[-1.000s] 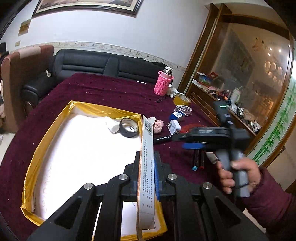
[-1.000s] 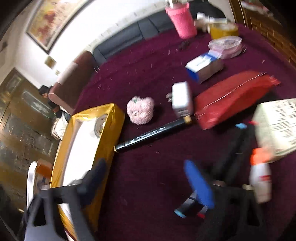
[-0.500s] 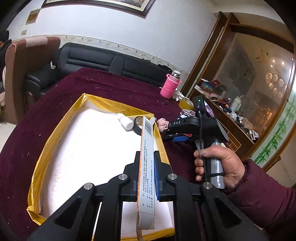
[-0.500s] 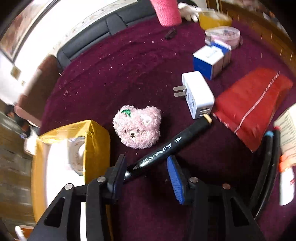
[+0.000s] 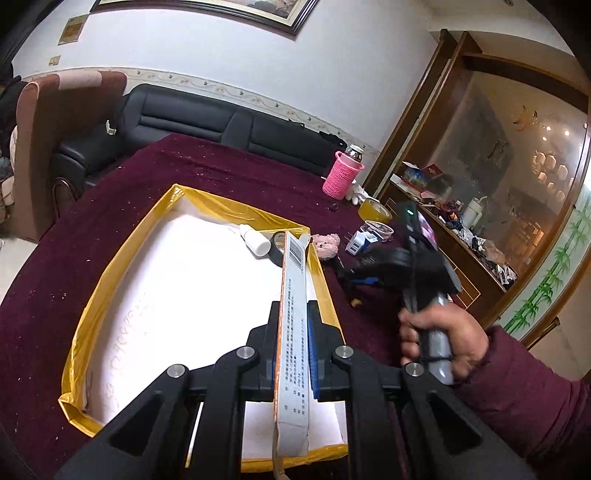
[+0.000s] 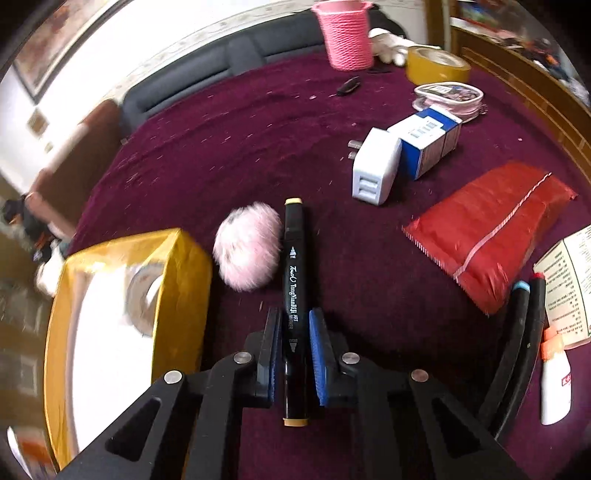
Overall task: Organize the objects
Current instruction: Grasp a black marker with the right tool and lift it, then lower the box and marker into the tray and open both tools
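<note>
Right gripper [image 6: 294, 358] now closed around marker [image 6: 294, 280] beside plush [image 6: 248, 247], left gripper [image 5: 293, 350] clamps carton [image 5: 292, 332] over tray's [image 5: 122, 254] right rim, bare cloth [image 6: 229, 147] upper centre.

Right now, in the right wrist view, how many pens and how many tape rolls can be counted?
Pens: 3 (black marker in the right claw, blue-capped pen, red-capped pen)
Tape rolls: 2 (yellow tape roll, tape roll inside the tray)
Total: 5

Tablecloth [image 6: 229, 122]: deep maroon, pale flecks. Box [image 5: 110, 280]: gold rim, white lining. Marker [image 6: 294, 295]: black, tan caps, white lettering. Plush [image 6: 247, 251]: pink. Pouch [image 6: 487, 236]: red. Cup sleeve [image 6: 347, 35]: pink knit. Carton [image 5: 293, 332]: grey, barcode.
</note>
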The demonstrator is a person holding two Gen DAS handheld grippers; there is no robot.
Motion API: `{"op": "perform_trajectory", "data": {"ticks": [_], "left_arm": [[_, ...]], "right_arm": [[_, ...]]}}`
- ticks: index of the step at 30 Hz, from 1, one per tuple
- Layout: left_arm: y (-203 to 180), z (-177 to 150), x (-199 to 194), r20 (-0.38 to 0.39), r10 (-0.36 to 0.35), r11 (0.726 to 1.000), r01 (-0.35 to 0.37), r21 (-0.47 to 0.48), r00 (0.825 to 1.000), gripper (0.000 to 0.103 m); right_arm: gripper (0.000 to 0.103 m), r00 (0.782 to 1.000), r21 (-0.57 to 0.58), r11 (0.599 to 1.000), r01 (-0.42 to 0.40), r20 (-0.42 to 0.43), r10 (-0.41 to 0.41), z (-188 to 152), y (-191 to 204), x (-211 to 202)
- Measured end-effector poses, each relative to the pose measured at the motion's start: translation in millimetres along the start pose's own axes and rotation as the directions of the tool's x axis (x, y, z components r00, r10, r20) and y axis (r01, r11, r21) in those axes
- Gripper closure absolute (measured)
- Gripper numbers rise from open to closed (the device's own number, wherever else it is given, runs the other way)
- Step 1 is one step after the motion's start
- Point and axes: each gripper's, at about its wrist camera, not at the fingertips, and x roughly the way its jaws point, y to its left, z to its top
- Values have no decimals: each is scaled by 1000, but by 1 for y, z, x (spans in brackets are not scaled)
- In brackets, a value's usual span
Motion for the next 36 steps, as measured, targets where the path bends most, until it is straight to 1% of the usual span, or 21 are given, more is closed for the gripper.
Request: {"op": "perform_trajectory", "data": {"ticks": [1, 4, 5, 8, 11, 14, 17, 19, 21, 23, 26, 30, 33, 36], "left_arm": [[0, 0, 0, -2, 4, 1000, -4, -4, 1000, 92], [-1, 0, 0, -9, 23, 1000, -23, -6, 1000, 92], [-1, 0, 1, -12, 32, 999, -32, -5, 999, 92], [-2, 5, 3, -22, 68, 998, -68, 8, 997, 92], [0, 18, 10, -48, 101, 995, -100, 18, 994, 92], [2, 38, 22, -66, 154, 987, -151, 47, 986, 92], [8, 58, 41, -87, 201, 978, -194, 78, 976, 92], [19, 70, 59, -119, 213, 976, -207, 66, 970, 92], [30, 79, 77, -160, 215, 976, -209, 51, 963, 92], [42, 85, 96, -196, 230, 973, -227, 37, 953, 92], [58, 90, 119, -241, 234, 971, -241, 1, 942, 92], [73, 90, 139, -273, 248, 964, -265, -28, 929, 92], [81, 86, 146, -286, 239, 963, -265, -55, 928, 91], [85, 85, 148, -286, 237, 962, -265, -63, 928, 89]], "right_arm": [[87, 999, -1, 999, -48, -1, 48, -6, -5, -5], [86, 989, 23, 989, -145, 0, 145, -12, -11, -14], [86, 982, 43, 981, -188, 2, 188, -14, -15, -18], [86, 959, 72, 957, -282, 19, 282, -17, -20, -35], [86, 937, 48, 936, -349, 29, 348, -15, -12, -54], [86, 918, 2, 919, -395, 19, 395, -10, 11, -63], [86, 909, -47, 908, -416, -19, 416, -11, 40, -62], [86, 901, -76, 898, -433, -52, 430, -11, 61, -55], [86, 897, -95, 893, -441, -87, 434, -7, 83, -40], [86, 893, -98, 891, -444, -123, 432, -3, 103, -23], [86, 895, -101, 895, -434, -161, 415, 5, 124, 4], [86, 906, -109, 908, -404, -187, 380, 8, 135, 27], [85, 911, -112, 915, -387, -198, 361, 7, 134, 37], [85, 915, -121, 920, -373, -209, 344, 7, 136, 46]]}}
